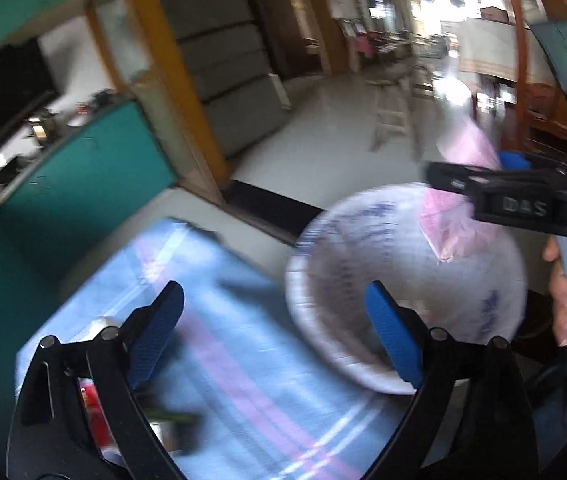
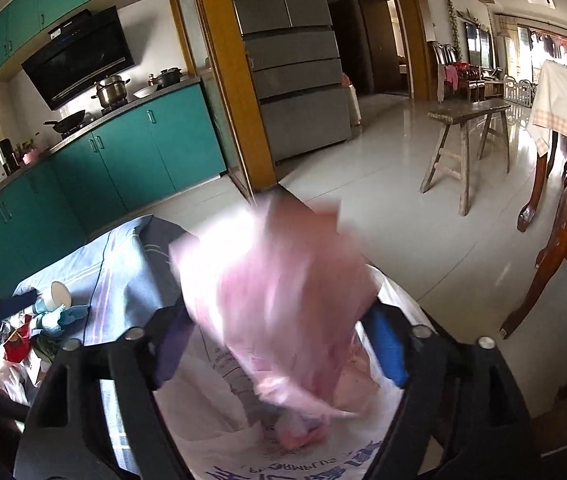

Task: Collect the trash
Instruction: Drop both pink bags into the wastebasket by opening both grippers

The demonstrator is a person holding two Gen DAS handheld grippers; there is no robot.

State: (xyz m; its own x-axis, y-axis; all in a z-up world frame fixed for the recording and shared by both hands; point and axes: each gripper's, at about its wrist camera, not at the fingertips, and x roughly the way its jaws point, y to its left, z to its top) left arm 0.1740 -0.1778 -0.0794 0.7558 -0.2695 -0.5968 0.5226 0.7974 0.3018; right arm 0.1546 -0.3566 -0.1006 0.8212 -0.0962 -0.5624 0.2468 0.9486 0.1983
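At the six o'clock edge of the right wrist view, we see the right gripper (image 2: 279,354) with its blue-padded fingers (image 2: 389,354) spread wide over the mouth of a white woven sack (image 2: 239,420) printed with blue lettering. A pink plastic bag (image 2: 283,304), blurred with motion, hangs between the fingers and trails down into the sack; neither pad presses on it as far as we can tell, so we read the jaws as parted and not pinching. A small pink clump lies at the bottom of the sack's opening, toward six o'clock.

In the left wrist view, the left gripper (image 1: 279,336) also stands spread, its blue pads (image 1: 393,334) well apart with nothing between them. It sits above a blue cloth with pink and white stripes (image 1: 243,320), and the sack's round open rim (image 1: 307,240) lies at about three o'clock from it. Further toward two o'clock we see the right gripper's black finger crossing the sack, the pink bag beside it, and a hand (image 1: 563,300) gripping the handle at three o'clock.

At nine o'clock in the right wrist view, more trash rests on the blue cloth (image 2: 123,276): a white paper cup (image 2: 61,294) lying tipped over, a red wrapper (image 2: 17,348) and some teal scraps. Teal kitchen cabinets (image 2: 131,152) run from nine to eleven o'clock, a grey refrigerator (image 2: 295,60) stands at twelve, and a wooden bench (image 2: 467,136) stands on the tiled floor at two o'clock.
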